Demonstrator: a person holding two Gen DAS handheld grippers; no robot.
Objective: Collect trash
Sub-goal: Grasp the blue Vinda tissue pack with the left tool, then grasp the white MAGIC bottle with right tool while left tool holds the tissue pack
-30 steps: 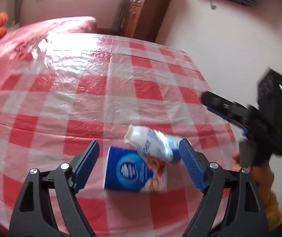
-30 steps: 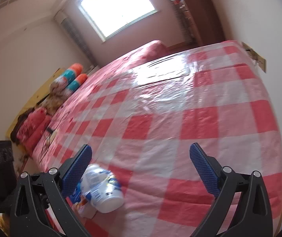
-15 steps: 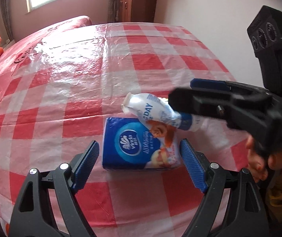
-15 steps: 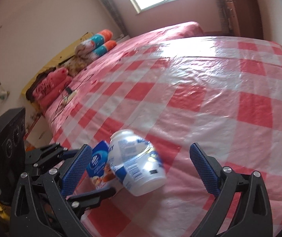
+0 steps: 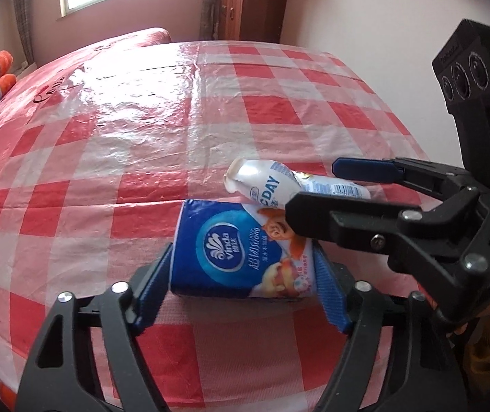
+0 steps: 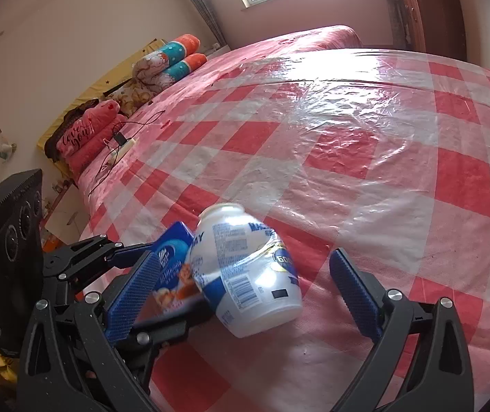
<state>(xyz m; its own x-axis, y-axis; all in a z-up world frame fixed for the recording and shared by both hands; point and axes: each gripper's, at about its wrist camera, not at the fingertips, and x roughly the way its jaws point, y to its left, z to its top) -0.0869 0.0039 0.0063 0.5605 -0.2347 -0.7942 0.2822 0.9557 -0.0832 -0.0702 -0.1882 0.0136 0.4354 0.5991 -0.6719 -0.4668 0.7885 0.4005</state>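
Left gripper (image 5: 241,288) closing on a tissue pack, right gripper (image 6: 245,292) wide around a crushed bottle, both near one corner of the bed.

Left wrist view: the blue pads stood at either side of the blue tissue pack (image 5: 245,257), seemingly touching it, jaws closing; the pack lay flat on the checked plastic cover (image 5: 141,130) near the bed's near corner, and looked light and soft, likely to dent, so its short sides seemed the best hold. A dented white bottle (image 5: 265,182) leaned on its far end, the right gripper's black fingers crossing over it. Right wrist view: the pads stood apart from the bottle (image 6: 245,274), holding nothing; thin, slippery and springy by its look, best pinched across the body. The pack was mostly hidden there behind the bottle and pad. No bin showed in either view.
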